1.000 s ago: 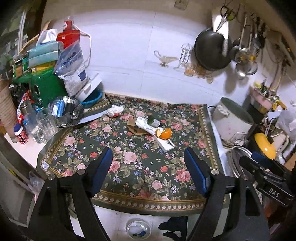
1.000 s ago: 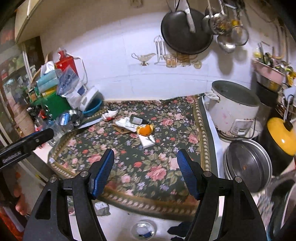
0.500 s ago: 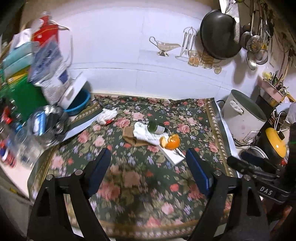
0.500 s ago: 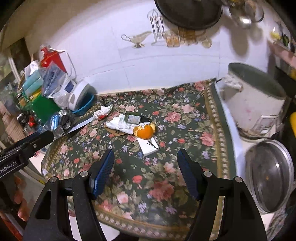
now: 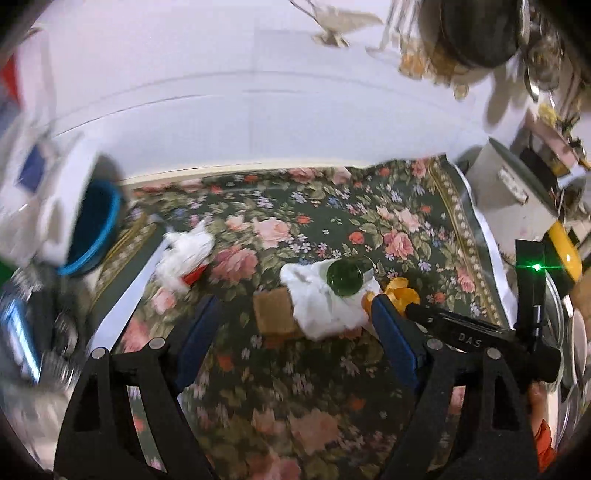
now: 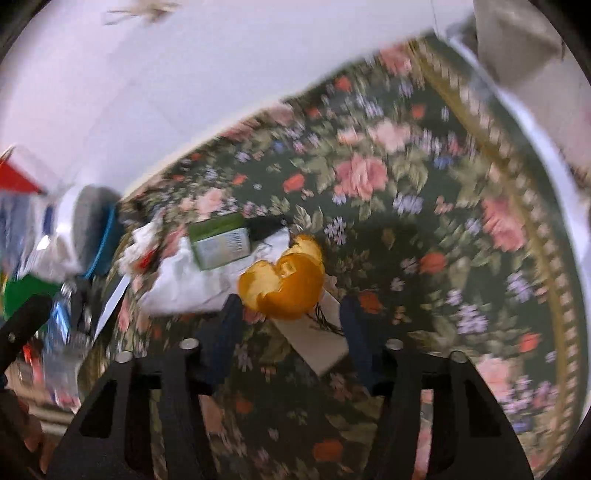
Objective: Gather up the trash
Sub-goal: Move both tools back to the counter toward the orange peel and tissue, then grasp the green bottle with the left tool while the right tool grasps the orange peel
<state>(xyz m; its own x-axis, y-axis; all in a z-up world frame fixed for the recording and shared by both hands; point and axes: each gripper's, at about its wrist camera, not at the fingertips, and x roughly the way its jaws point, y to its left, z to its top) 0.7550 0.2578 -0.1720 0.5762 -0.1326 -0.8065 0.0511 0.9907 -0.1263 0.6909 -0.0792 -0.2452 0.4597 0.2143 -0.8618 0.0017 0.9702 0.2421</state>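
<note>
A trash pile lies mid-table on the floral cloth (image 5: 369,221): white tissue (image 5: 317,306), brown cardboard scrap (image 5: 273,314), green bottle (image 5: 347,277) on its side, orange peel (image 5: 400,293) and a crumpled white wrapper (image 5: 188,254) further left. My left gripper (image 5: 295,332) is open low over the cloth, with the cardboard and tissue just ahead between its blue pads. My right gripper (image 6: 291,328) has its jaws closing. The orange peel (image 6: 288,280) sits on a white card (image 6: 317,336) just beyond the tips, and the pads do not touch it.
A blue bowl (image 5: 96,229) and a white appliance (image 5: 55,206) stand at the back left, with blurred jars and cans at the left edge. A rice cooker (image 5: 517,184), a yellow lid (image 5: 565,251) and pots crowd the right. A black pan (image 5: 476,33) hangs on the wall.
Both grippers have dropped and moved in close to the trash pile. The right gripper's jaws have narrowed and it has rolled. The left jaws stay wide.
</note>
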